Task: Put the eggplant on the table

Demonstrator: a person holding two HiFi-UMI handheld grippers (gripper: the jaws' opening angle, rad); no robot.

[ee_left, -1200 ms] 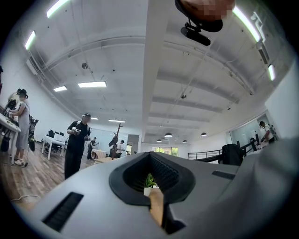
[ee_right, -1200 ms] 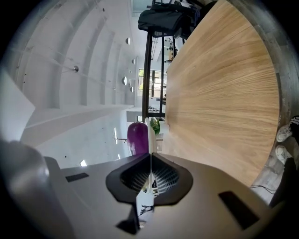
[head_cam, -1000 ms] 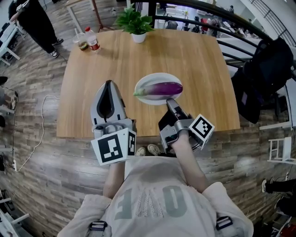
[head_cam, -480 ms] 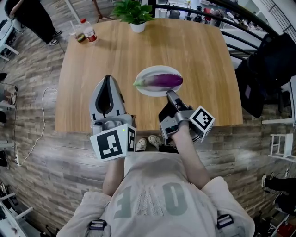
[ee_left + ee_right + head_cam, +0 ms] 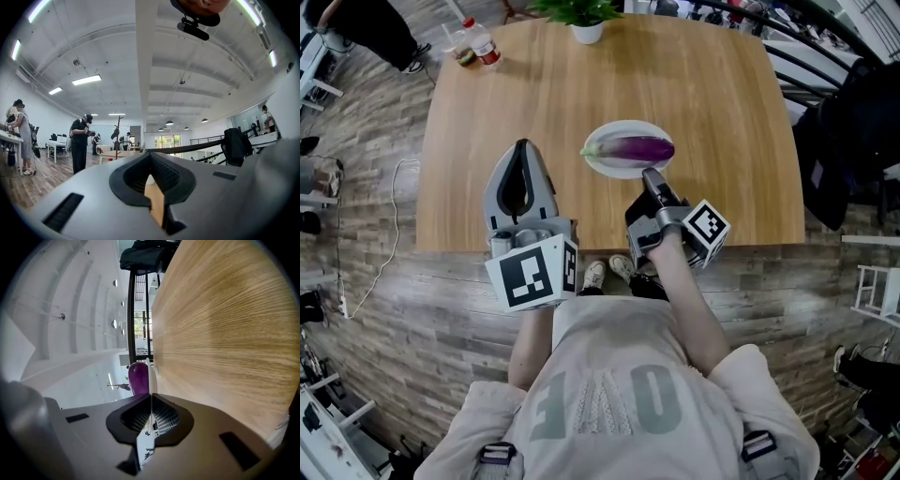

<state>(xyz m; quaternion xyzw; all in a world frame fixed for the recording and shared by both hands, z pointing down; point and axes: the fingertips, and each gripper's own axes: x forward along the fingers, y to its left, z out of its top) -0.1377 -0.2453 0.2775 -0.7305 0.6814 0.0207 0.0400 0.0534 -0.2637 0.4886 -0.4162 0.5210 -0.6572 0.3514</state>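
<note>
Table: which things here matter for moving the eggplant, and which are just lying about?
Job: eggplant, plate, table, right tongs.
Lying about: plant, bottle, cup.

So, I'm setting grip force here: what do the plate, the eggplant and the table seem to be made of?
The plate looks like white glazed ceramic or melamine: smooth, even sheen. The eggplant has glossy purple skin and a green cap; real or plastic, I cannot tell. The table shows light matte wood grain, solid or laminate.
</note>
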